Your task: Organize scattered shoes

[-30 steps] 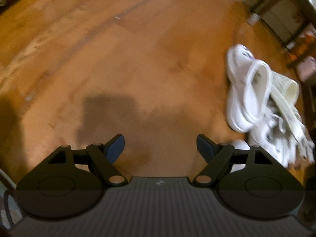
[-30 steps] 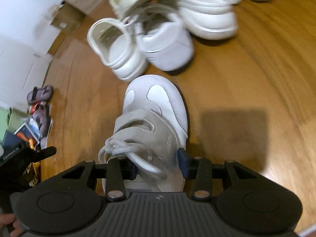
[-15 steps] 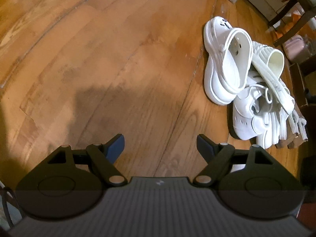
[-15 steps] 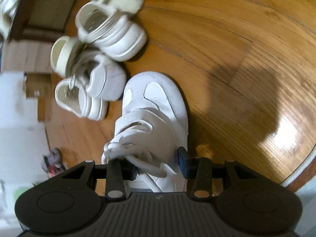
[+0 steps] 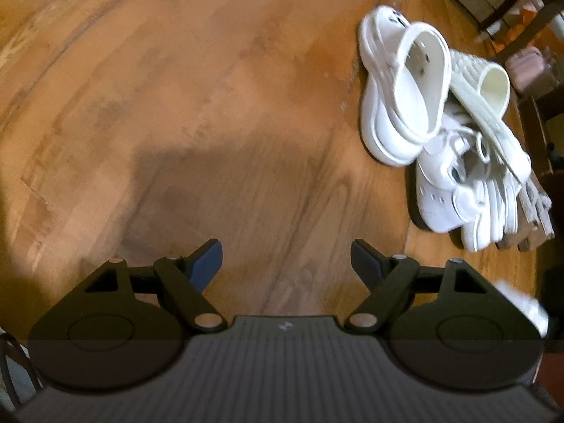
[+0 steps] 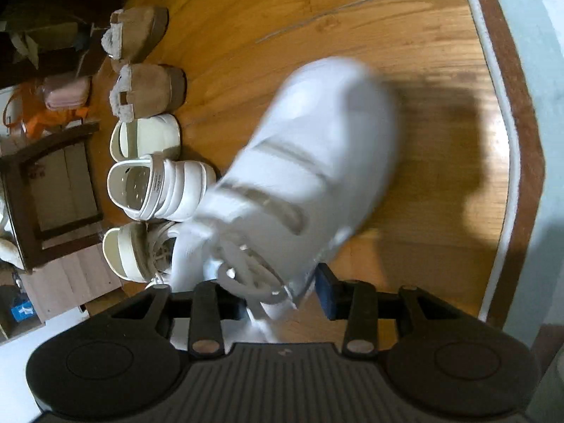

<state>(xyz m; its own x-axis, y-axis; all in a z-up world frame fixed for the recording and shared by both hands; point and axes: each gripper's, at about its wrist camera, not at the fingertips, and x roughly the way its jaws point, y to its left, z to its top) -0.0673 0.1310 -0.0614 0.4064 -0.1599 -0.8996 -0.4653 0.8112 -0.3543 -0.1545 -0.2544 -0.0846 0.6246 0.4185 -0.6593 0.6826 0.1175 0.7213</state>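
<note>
My right gripper [image 6: 282,299] is shut on the collar of a white strap sneaker [image 6: 310,162], which hangs blurred and tilted over the wooden floor. To its left stands a row of shoes: two brown fuzzy slippers [image 6: 148,95], a cream slide [image 6: 148,137], a white clog [image 6: 158,187], another cream slide [image 6: 123,250] and a laced sneaker [image 6: 164,246]. My left gripper [image 5: 287,257] is open over bare floor with nothing between its fingers. To its right lies a pile with a white clog [image 5: 405,95], a cream slide [image 5: 490,95] and a white sneaker [image 5: 444,190].
A dark wooden furniture frame [image 6: 21,190], a pink pouch [image 6: 67,91] and an orange bag [image 6: 53,116] sit behind the shoe row. A wall with a baseboard [image 6: 511,123] curves along the right. Furniture legs [image 5: 511,0] stand beyond the pile.
My right gripper has swung with the sneaker away from the pile towards the wall, and the lined-up row has come into view. The left gripper stayed open and shifted only slightly.
</note>
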